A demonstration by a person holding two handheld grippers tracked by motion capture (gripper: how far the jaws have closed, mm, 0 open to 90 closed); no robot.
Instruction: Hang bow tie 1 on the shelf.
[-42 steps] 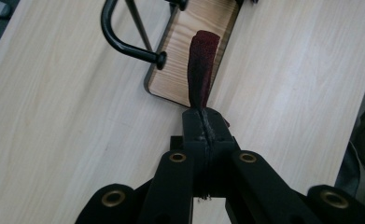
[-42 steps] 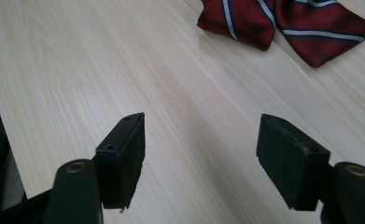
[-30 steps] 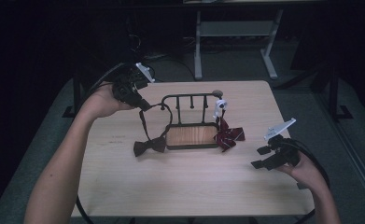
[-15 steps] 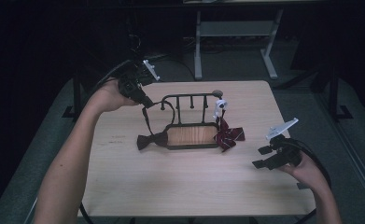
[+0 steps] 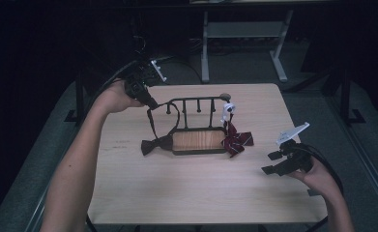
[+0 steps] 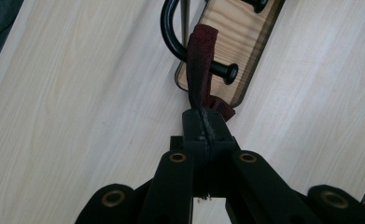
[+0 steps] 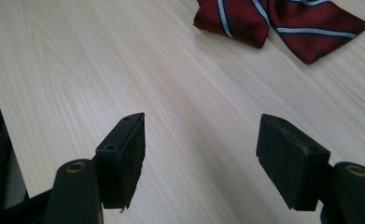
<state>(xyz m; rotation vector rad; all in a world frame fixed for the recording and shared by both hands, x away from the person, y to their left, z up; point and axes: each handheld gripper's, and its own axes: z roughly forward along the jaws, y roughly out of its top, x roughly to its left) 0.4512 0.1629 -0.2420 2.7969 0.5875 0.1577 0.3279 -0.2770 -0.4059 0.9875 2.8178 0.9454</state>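
- Pale wood table (image 5: 186, 193) is seen under dim light, with dark floor around it.
- Black rack (image 5: 196, 140) with a wooden base is set near the table's middle.
- Brown bow tie (image 5: 153, 144) is laid at the rack's left end, its strap (image 6: 200, 56) lifted and looped at a peg.
- Striped tie (image 7: 283, 21) is spread at the rack's right end.
- Left gripper (image 6: 204, 123) is clamped tight on the strap.
- Right gripper (image 7: 201, 161) is held wide apart and empty, low over bare table.
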